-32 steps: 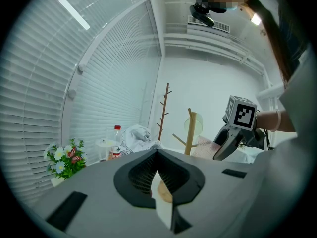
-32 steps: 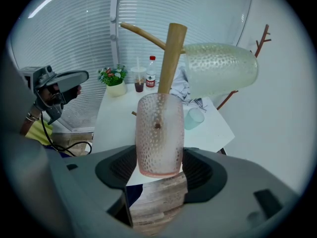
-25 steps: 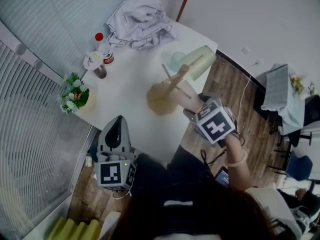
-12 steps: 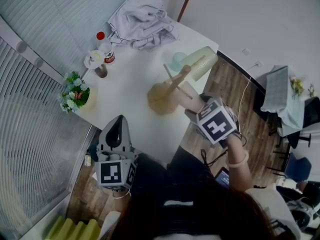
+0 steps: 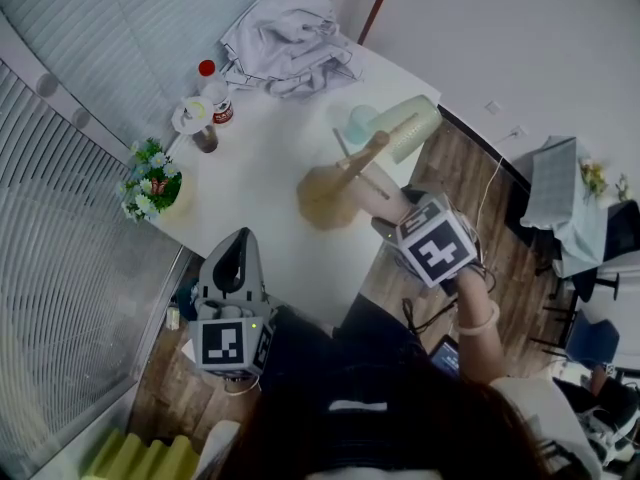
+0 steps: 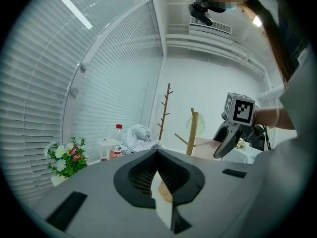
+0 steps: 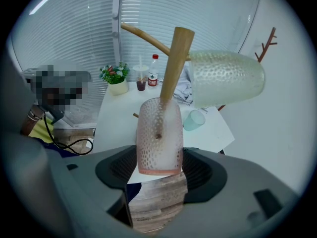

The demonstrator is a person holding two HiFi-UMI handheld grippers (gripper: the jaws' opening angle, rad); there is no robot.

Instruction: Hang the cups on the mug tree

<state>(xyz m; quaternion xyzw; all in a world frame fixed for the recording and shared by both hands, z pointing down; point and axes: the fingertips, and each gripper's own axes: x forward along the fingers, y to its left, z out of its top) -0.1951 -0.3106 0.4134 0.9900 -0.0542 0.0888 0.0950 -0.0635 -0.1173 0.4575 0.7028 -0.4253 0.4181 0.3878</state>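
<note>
Right gripper (image 7: 159,166) clamps pink cup (image 7: 159,133) on mug tree (image 7: 177,53) peg, frame centre; green cup (image 7: 225,76) hangs upper right. Left gripper (image 5: 238,253), lower left of head view at worktop (image 5: 255,183) edge, closed, empty.

A white table (image 5: 262,153) stands beside slatted window blinds (image 5: 70,298) on a wood-plank floor (image 5: 470,173), below a white wall (image 5: 530,28).

White worktop (image 5: 260,203): crumpled grey cloth (image 5: 285,43) at far corner. Red-capped bottle (image 5: 214,96), lidded plastic cup (image 5: 192,116) and small dark glass (image 5: 205,140) clustered near left edge. Potted flowers (image 5: 150,180) further along that edge, apart from them. Blinds (image 5: 90,28) behind. Wood floor (image 5: 455,158) on the right, white cable (image 5: 490,183) across it. Brown branch-style stand (image 6: 165,110) by far wall.
</note>
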